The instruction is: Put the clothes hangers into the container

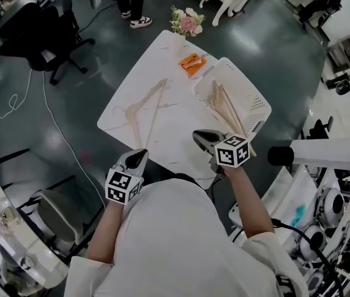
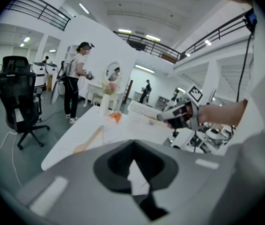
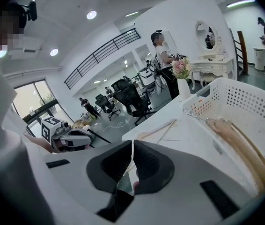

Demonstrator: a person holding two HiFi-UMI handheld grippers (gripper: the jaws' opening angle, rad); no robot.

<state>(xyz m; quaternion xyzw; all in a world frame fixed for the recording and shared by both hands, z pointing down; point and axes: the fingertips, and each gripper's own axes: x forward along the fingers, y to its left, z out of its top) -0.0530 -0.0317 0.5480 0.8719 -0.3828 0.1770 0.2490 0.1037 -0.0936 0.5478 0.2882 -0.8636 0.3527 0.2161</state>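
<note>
A wooden clothes hanger [image 1: 145, 107] lies on the white table [image 1: 181, 125], left of a white perforated basket [image 1: 258, 104]. Several wooden hangers [image 1: 226, 107] lie inside the basket. My right gripper [image 1: 198, 135] hovers over the table's near edge, just before the basket, jaws shut with nothing between them. My left gripper [image 1: 141, 155] hangs off the near left edge, also shut and empty. The right gripper view shows its jaws [image 3: 132, 144] pressed together, the basket [image 3: 245, 107] and its hangers [image 3: 238, 139] to the right, and the loose hanger [image 3: 158, 131] ahead. The left gripper view shows that hanger [image 2: 89, 139] beyond its jaws [image 2: 132, 146].
An orange object [image 1: 192, 62] lies at the table's far end beside a vase of flowers [image 1: 186, 22]. A black office chair [image 1: 39, 42] stands on the floor at left, with a cable trailing near it. A person [image 1: 132, 5] stands beyond the table. Equipment crowds the right side.
</note>
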